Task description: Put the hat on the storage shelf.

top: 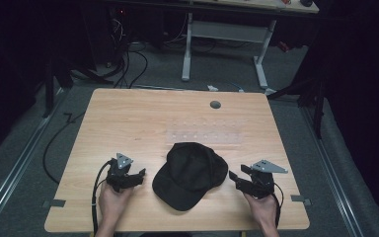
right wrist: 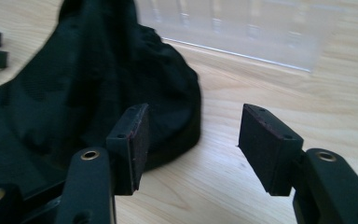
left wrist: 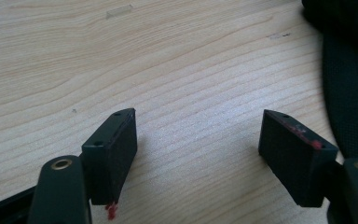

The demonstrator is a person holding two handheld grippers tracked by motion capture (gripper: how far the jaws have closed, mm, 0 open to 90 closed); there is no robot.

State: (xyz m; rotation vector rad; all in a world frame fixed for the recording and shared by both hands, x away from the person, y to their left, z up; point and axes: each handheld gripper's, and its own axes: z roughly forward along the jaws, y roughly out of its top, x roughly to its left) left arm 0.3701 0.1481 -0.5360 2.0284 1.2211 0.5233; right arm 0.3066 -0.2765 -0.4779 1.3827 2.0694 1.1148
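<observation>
Fingers spread beside black cap, soft crumpled crown, flat brim

Cap lying on desk, near front edge, centre. Left gripper sitting just left of cap, right gripper just right. Grommet sitting behind cap, near far edge.

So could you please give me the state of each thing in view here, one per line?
Black cap: lying on the table, crown slumped, brim toward the person, not held.
Left gripper: open, nothing between its jaws, beside the cap.
Right gripper: open, holding nothing, close to the cap's edge.
Table: wooden, with a clear sheet lying flat behind the cap.
</observation>
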